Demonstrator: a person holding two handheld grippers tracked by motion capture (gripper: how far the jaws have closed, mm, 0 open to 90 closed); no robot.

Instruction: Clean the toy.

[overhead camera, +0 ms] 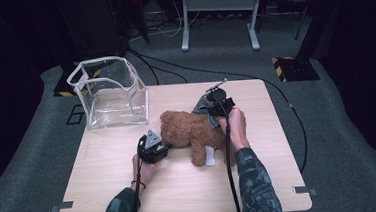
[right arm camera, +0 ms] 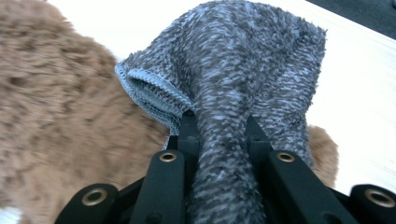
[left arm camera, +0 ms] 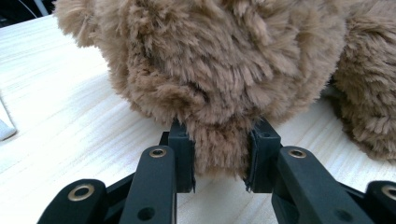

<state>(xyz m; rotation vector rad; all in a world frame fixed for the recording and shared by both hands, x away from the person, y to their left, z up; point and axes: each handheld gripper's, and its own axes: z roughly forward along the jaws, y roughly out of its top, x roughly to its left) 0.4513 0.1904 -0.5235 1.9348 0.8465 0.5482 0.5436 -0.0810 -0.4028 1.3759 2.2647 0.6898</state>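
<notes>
On the pale wooden table (overhead camera: 182, 196), the left gripper (left arm camera: 219, 161) pinches a tuft of the fluffy brown plush bear (overhead camera: 190, 131), while the right gripper (right arm camera: 219, 135) clamps the grey terry cloth (right arm camera: 243, 70) beside it.

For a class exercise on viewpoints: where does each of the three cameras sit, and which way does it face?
High view: above the table's near edge, facing forward and down; both forearms, left gripper, right gripper.
Left gripper view: on that gripper, facing the brown plush toy between its jaws.
Right gripper view: on that gripper, jaws pinching the grey cloth.
All three share the toy.
</notes>
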